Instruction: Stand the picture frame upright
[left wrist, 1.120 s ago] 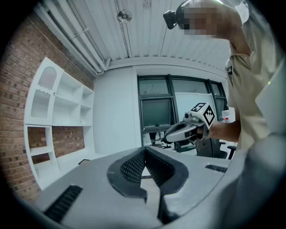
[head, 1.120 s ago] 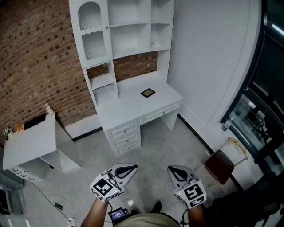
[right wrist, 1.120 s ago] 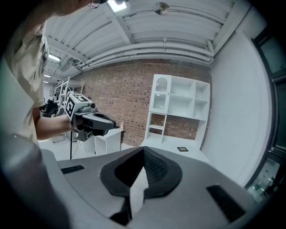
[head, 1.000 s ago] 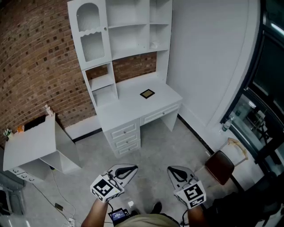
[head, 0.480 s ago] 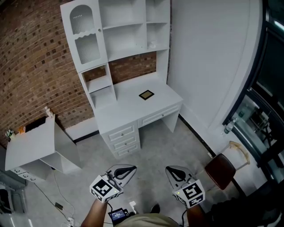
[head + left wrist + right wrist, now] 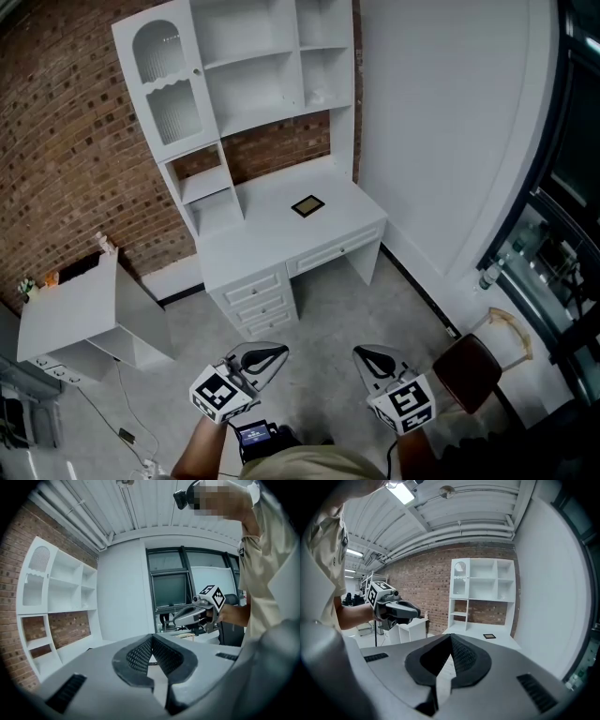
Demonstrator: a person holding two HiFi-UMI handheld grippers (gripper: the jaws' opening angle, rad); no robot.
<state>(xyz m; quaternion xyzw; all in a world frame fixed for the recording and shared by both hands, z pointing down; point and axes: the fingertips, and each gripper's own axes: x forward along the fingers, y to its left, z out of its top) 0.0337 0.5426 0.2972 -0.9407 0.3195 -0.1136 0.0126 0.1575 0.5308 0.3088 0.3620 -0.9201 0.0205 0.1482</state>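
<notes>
Walking toward the desk, both grippers closed and empty

Against a second ago the head view has slid a little, so the white desk (image 6: 246, 246) sits slightly lower in it. The picture frame (image 6: 307, 206) has not moved on the desk; it looks small from here, but it seems to lie flat near the desk's right end. The left gripper (image 6: 270, 355) and right gripper (image 6: 367, 357) stay well apart from the desk, jaws pressed together on nothing, so I judge the task is only at the approach.
</notes>
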